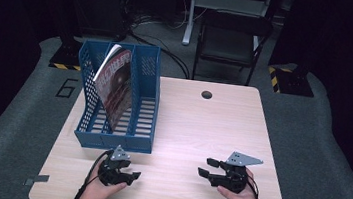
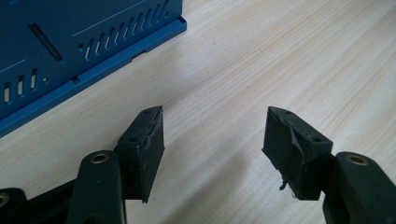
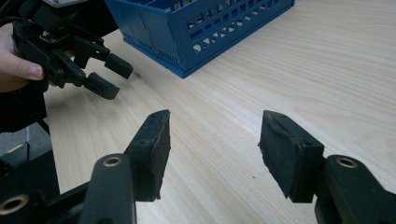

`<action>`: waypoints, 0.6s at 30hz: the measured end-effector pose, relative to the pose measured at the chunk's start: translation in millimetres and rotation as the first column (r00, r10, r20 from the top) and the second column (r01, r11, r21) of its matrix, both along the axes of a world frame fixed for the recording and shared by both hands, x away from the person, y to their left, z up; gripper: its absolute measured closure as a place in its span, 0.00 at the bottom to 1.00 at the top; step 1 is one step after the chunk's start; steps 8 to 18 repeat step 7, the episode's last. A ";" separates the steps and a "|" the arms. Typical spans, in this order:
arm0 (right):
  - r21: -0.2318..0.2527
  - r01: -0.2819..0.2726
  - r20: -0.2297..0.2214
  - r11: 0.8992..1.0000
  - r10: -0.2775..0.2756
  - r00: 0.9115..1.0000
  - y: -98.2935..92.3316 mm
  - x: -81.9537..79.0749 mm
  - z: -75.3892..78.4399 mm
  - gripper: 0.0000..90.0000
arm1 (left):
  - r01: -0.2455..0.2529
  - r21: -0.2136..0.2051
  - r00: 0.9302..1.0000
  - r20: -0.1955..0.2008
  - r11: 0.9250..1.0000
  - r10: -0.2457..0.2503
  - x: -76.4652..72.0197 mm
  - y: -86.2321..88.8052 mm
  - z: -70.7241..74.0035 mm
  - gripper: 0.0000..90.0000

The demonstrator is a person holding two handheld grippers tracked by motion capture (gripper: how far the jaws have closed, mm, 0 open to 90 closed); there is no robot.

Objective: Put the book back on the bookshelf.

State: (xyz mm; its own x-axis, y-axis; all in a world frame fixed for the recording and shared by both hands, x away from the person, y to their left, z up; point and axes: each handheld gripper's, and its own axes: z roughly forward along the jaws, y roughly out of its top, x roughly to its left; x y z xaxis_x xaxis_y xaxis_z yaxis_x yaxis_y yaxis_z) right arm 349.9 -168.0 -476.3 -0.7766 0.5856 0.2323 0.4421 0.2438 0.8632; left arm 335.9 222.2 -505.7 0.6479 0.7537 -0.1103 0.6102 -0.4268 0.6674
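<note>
From the high view, your left gripper (image 1: pixel 128 175) and right gripper (image 1: pixel 207 167) rest on the pale wooden counter (image 1: pixel 196 127), both parted and empty, near the blue slotted plastic file rack (image 1: pixel 134 125) holding a tilted glossy magazine (image 1: pixel 115 85). In the left gripper view, your jaws gape over bare wood just beside the rack's base (image 2: pixel 70 60). In the right gripper view, your jaws stand wide, with the left gripper (image 3: pixel 109 77) beside the rack's corner (image 3: pixel 187 32).

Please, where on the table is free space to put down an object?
The widest bare patch of the table lies right of the blue file rack, reaching the cable hole and the far right edge. The strip between the left gripper and right gripper is also bare. The rack's side is crowded.
</note>
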 end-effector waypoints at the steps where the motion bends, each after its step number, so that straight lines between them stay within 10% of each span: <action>1: -0.001 0.002 -0.001 1.000 -0.002 1.000 0.4 0.3 -0.6 0.47 | 0.007 0.001 1.000 -0.008 1.000 -0.007 0.4 0.2 0.1 0.42; 18: -0.046 0.042 -0.020 0.998 -0.043 0.999 -0.5 3.0 -6.5 0.48 | 0.009 0.001 1.000 0.001 1.000 -0.009 0.9 -1.0 -0.4 0.42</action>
